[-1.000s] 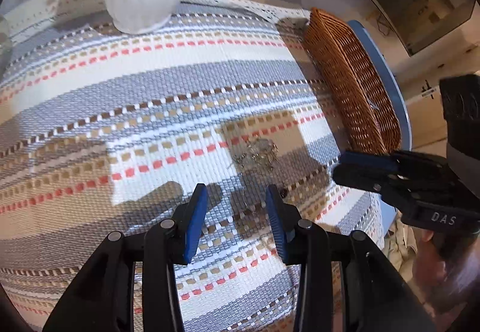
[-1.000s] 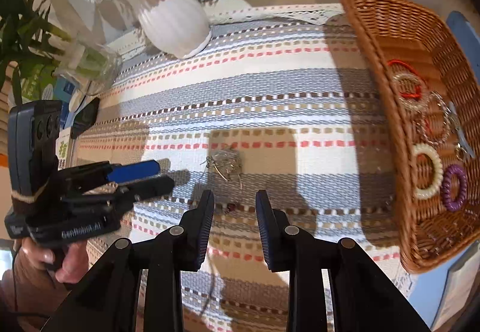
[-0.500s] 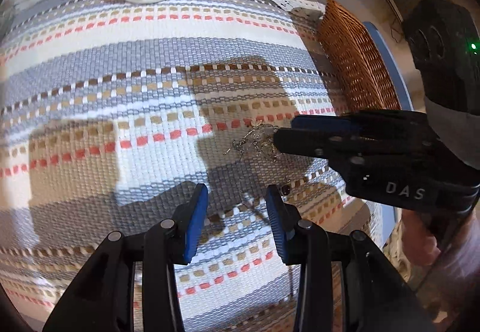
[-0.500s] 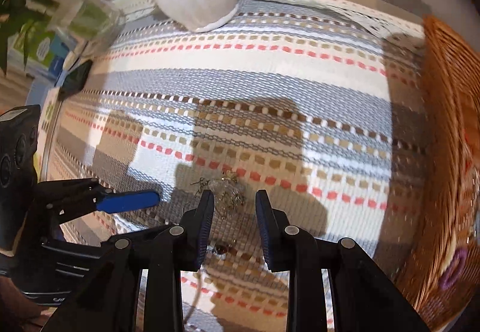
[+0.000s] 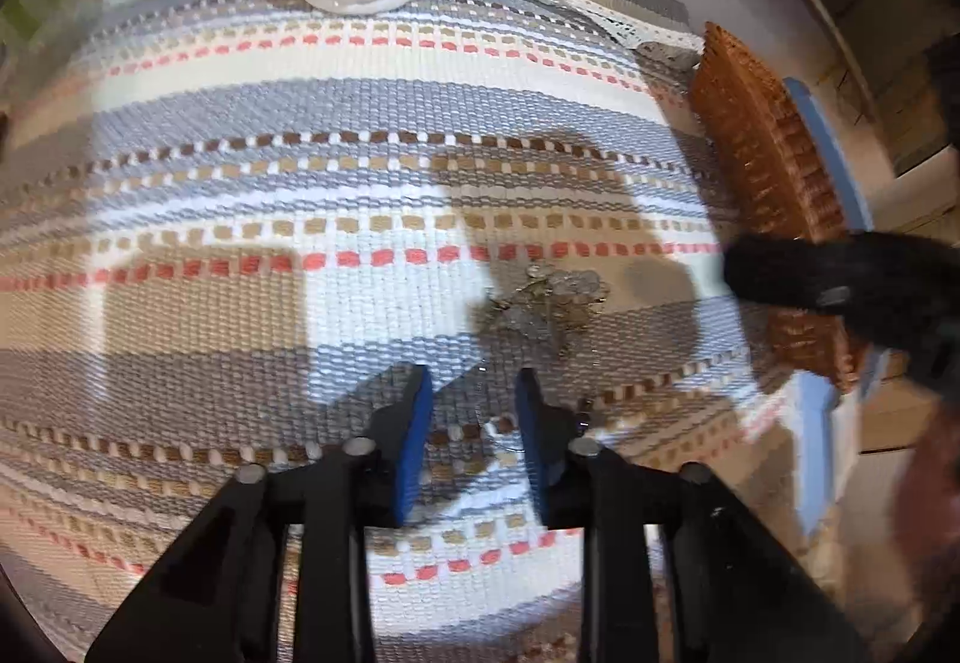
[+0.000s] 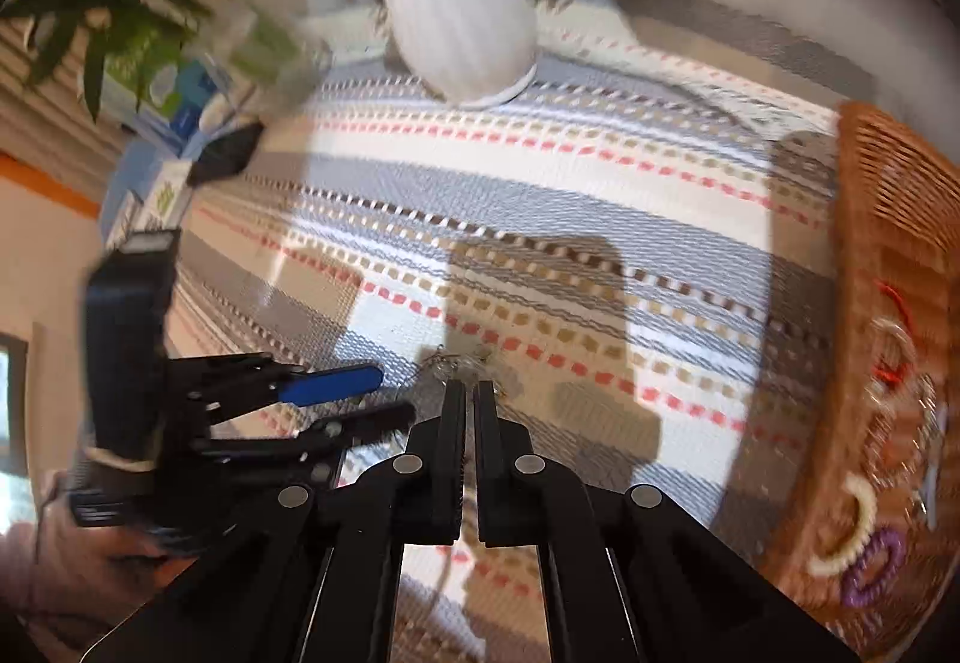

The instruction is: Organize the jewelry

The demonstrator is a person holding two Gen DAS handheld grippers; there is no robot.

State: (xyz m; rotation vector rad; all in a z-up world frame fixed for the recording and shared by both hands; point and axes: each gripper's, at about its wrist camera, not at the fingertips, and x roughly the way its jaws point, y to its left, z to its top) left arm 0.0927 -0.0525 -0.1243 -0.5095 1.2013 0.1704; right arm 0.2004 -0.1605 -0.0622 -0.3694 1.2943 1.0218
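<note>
Where right gripper (image 6: 470,390) closes, necklace (image 5: 543,300) blurs.

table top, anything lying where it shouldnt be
Yes: a tangled silver chain lies loose on the striped cloth, outside the wicker basket where the white bead bracelet and purple coil band sit. The right gripper has its jaws nearly closed at the tangle's edge.
</note>
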